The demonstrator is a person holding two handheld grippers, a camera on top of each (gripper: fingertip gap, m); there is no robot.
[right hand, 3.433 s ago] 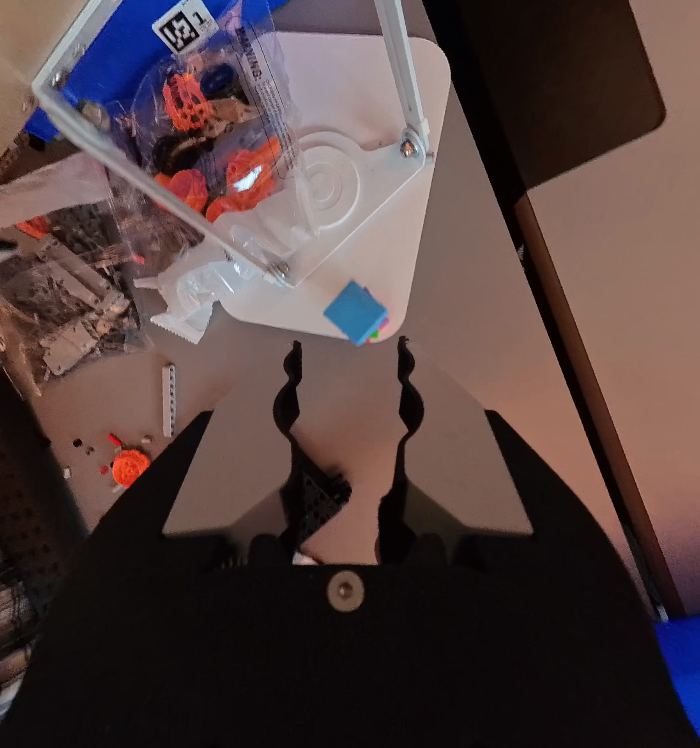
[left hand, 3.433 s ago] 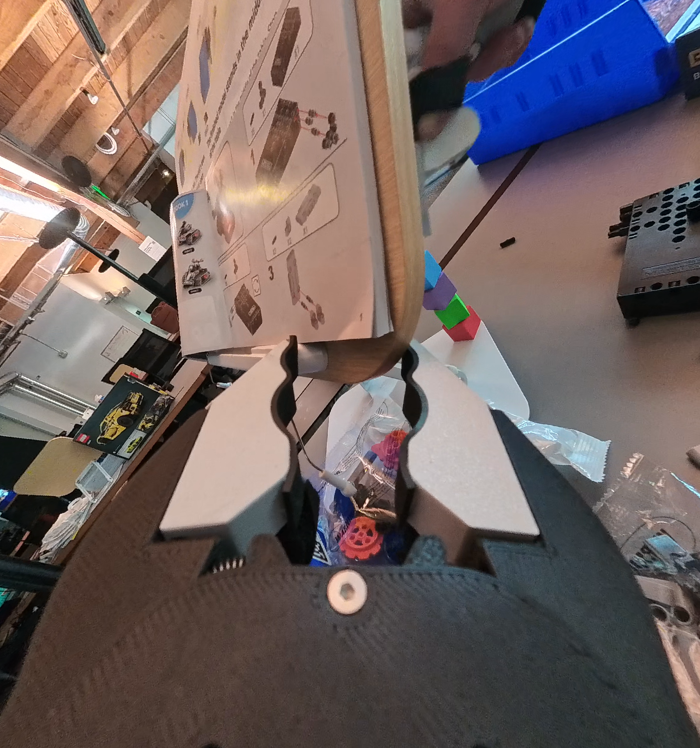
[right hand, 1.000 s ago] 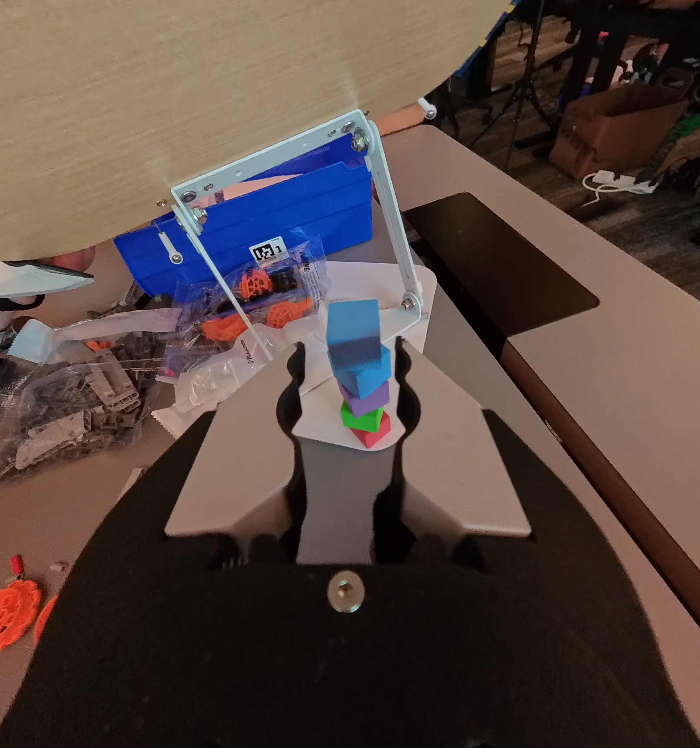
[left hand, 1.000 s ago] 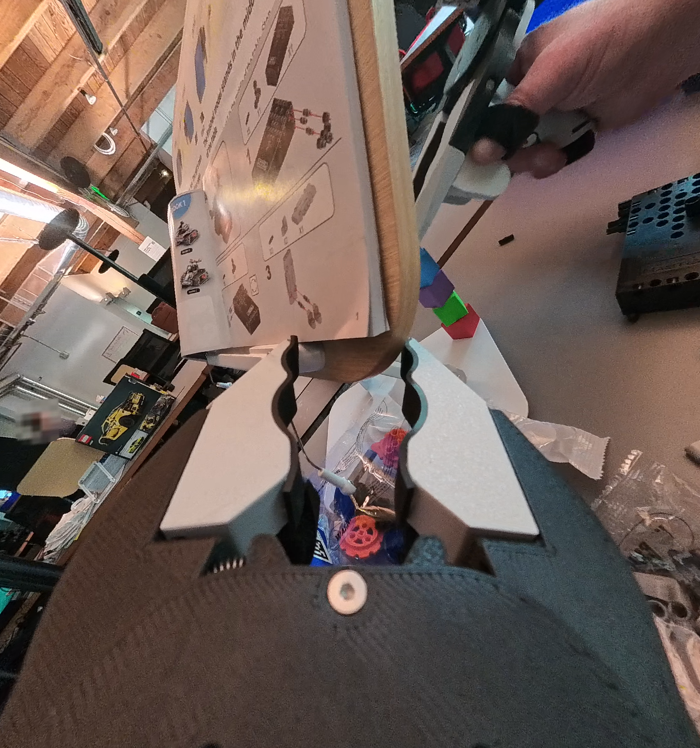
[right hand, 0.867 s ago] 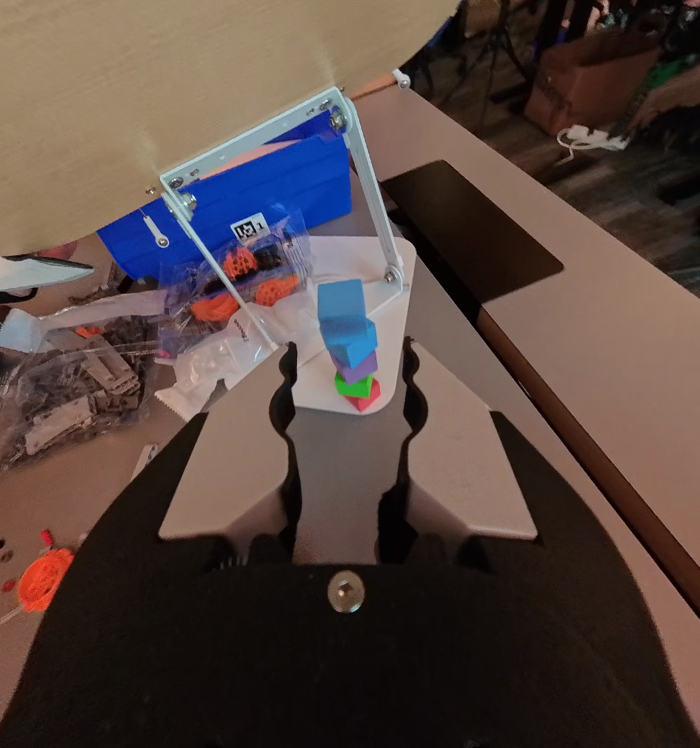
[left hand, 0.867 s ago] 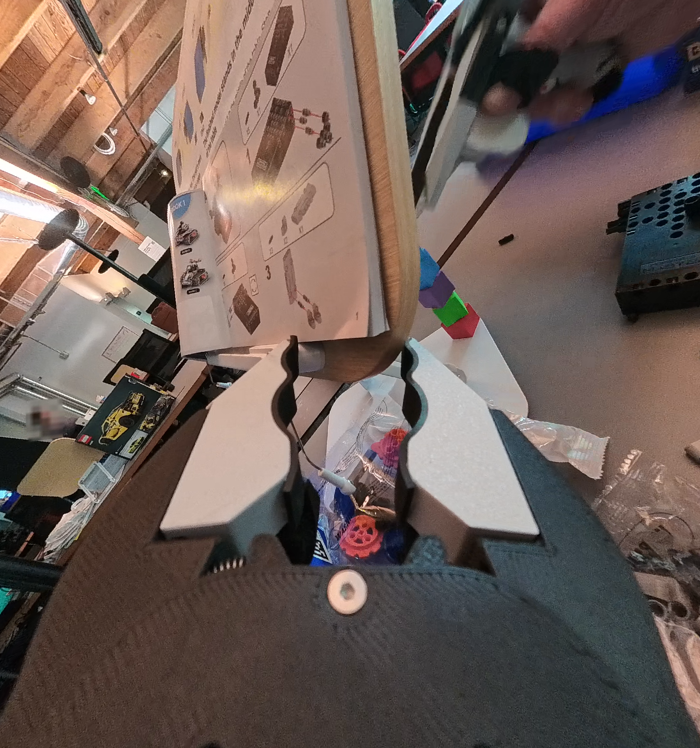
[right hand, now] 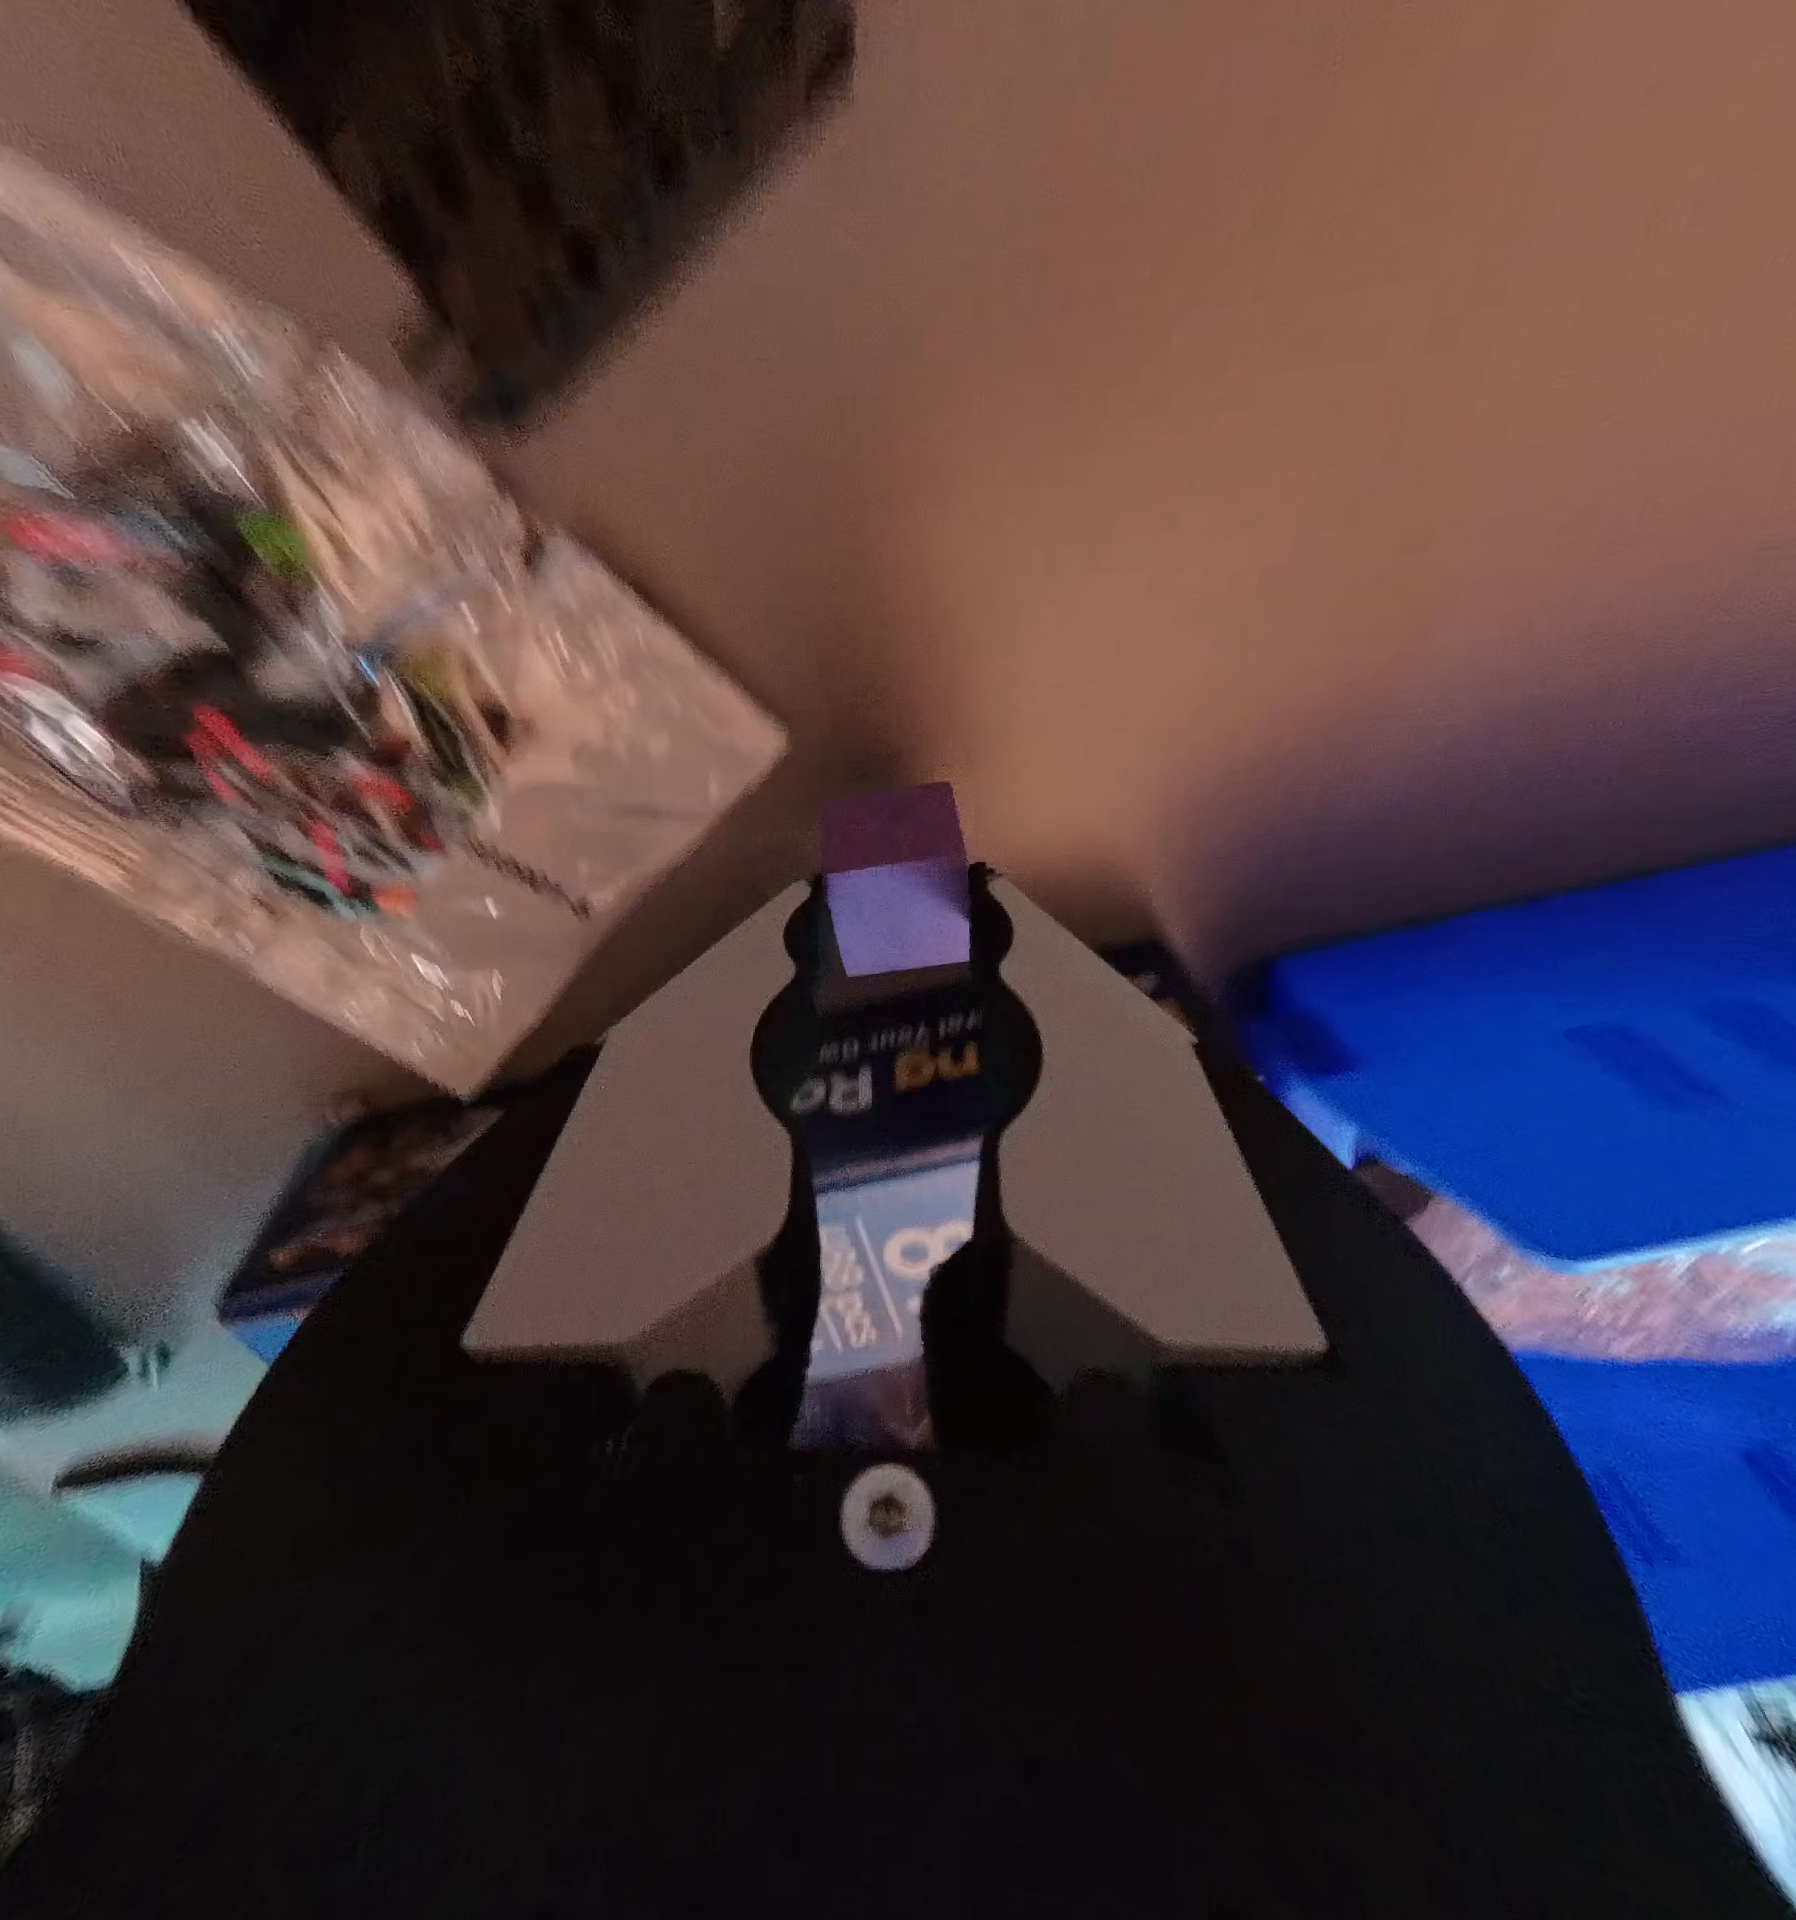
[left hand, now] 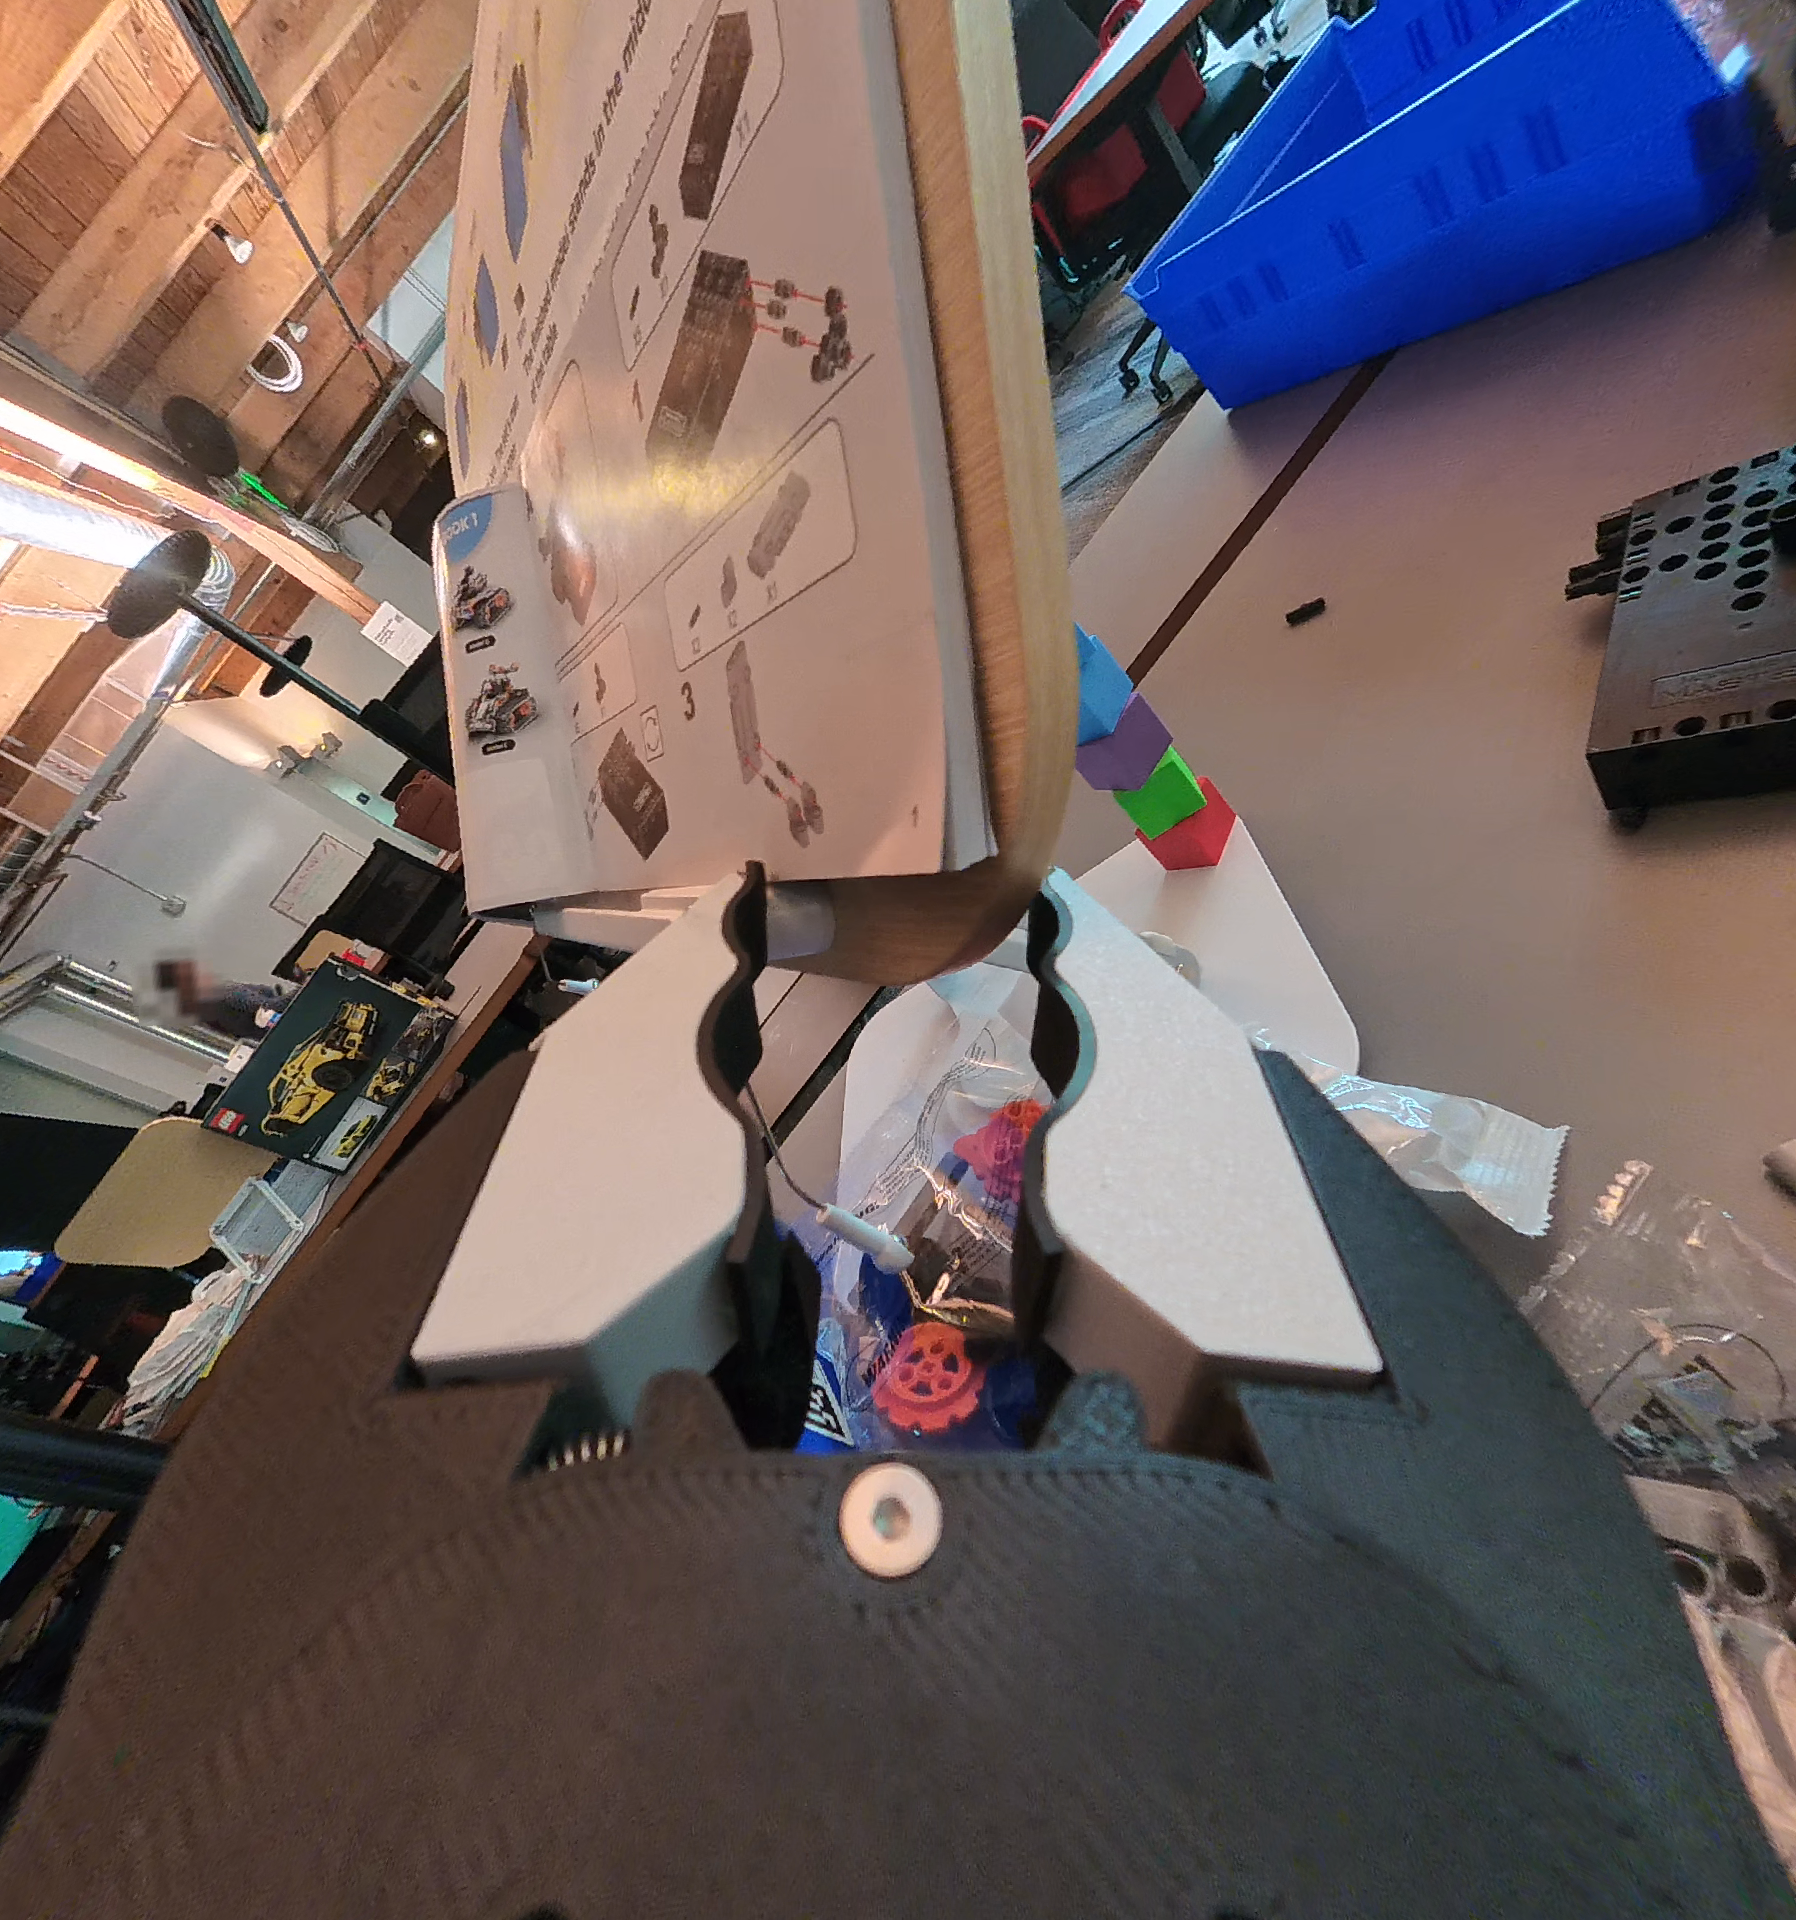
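My left gripper [left hand: 894, 904] is open, its fingertips on either side of the bottom corner of a tilted wooden board [left hand: 987, 468]. The board carries an open instruction booklet [left hand: 707, 468]. Behind the board a stack of cubes stands on a white stand base [left hand: 1258, 935]: blue [left hand: 1102, 675], purple [left hand: 1128, 743], green [left hand: 1169, 795], red [left hand: 1195, 836] at the bottom. The board hides the stack's top. In the blurred right wrist view my right gripper [right hand: 896, 904] is shut on a purple cube [right hand: 899, 920], held above the tan table.
A blue bin [left hand: 1445, 208] stands at the back right, also in the right wrist view [right hand: 1600, 1091]. A black perforated block [left hand: 1725, 665] lies on the right. Clear bags of small parts lie under my left gripper [left hand: 935, 1195] and in the right wrist view [right hand: 250, 665]. Left tips to right tips: about 35 cm. My left gripper is the nearer one to the white stand base [left hand: 1258, 935]: about 15 cm, against 30 cm.
My right gripper has swung away from the cube stack and is now shut on a purple cube. The hand has left the left wrist view. My left gripper has not moved.
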